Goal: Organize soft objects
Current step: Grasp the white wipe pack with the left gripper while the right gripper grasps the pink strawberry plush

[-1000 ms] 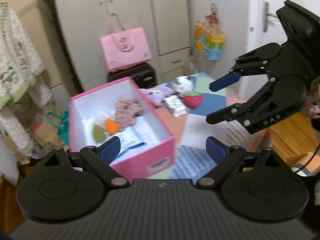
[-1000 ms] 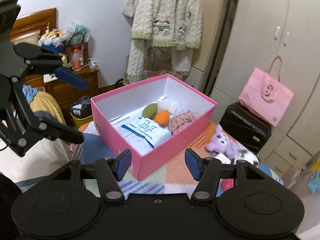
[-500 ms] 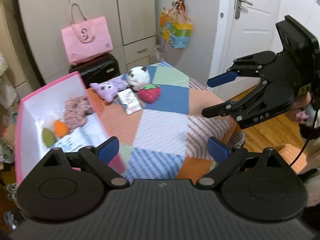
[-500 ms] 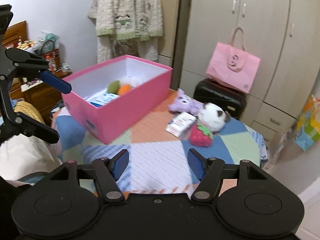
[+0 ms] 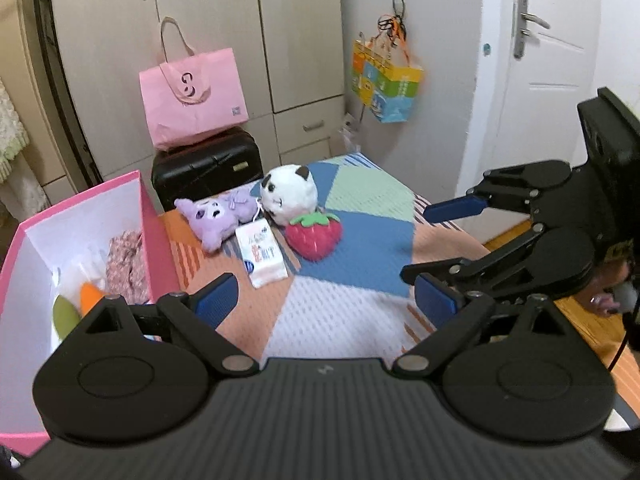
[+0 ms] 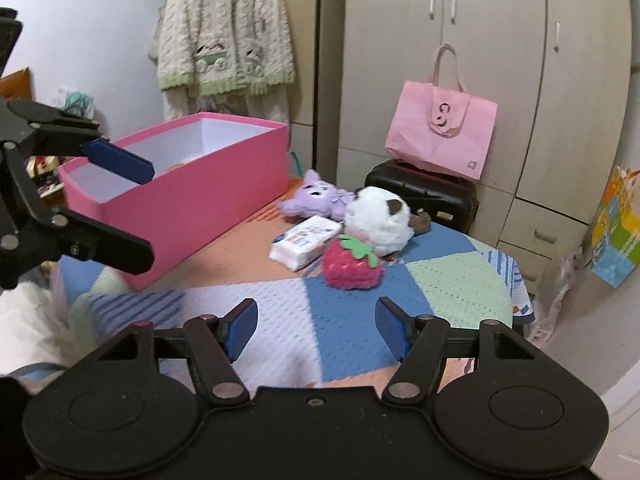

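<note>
Both grippers empty, jaws apart, poised over the desk (image 6: 248, 304). Ahead of the right gripper (image 6: 316, 326) lie the strawberry plush (image 6: 352, 266), tissue pack (image 6: 306, 242), panda plush (image 6: 378, 220) and purple plush (image 6: 312, 200) — clustered for pickup. Beside the left gripper (image 5: 326, 300), the pink box (image 5: 160, 240) stands open — presumably to receive them.

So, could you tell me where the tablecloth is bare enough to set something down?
The near tablecloth is free, between the grippers and the strawberry plush. The green patch right of the strawberry is bare. It is crowded by the pink box: purple plush, panda plush, tissue pack.
</note>
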